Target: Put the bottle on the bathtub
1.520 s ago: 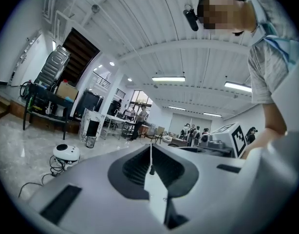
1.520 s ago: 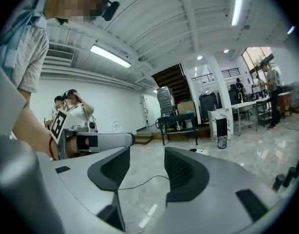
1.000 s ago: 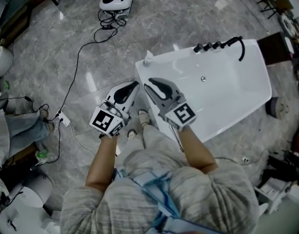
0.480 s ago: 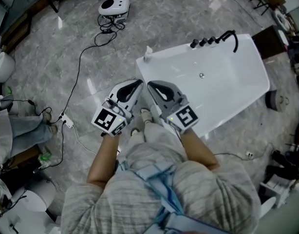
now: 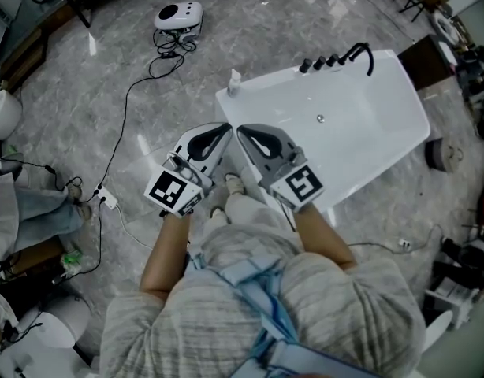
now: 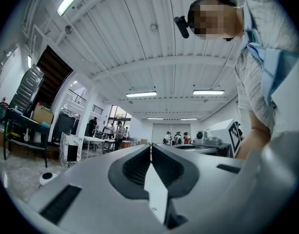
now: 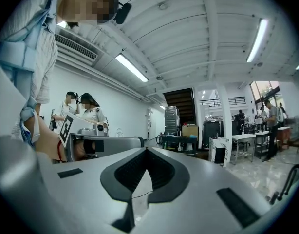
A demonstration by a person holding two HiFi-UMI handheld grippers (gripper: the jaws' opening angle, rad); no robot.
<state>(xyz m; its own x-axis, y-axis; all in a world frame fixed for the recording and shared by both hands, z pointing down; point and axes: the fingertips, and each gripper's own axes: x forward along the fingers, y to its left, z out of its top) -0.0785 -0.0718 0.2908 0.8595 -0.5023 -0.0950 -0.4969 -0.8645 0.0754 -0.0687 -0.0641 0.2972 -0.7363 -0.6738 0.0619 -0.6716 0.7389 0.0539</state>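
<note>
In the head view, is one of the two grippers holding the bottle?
No, the bottle stands on the corner of the bathtub, apart from the left gripper and the right gripper, both shut and empty.

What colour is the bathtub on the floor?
The bathtub is white, with black taps on its rim; the head view shows it best.

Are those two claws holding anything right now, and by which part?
Nothing: the left gripper and right gripper are shut, empty. The bottle stands on the bathtub's corner.

White bathtub (image 5: 384, 144), white bottle (image 5: 234, 82), grey marbled floor (image 5: 68, 77). The grey left gripper (image 5: 225, 127) and right gripper (image 5: 240, 129) carry black-and-white patterned cubes.
</note>
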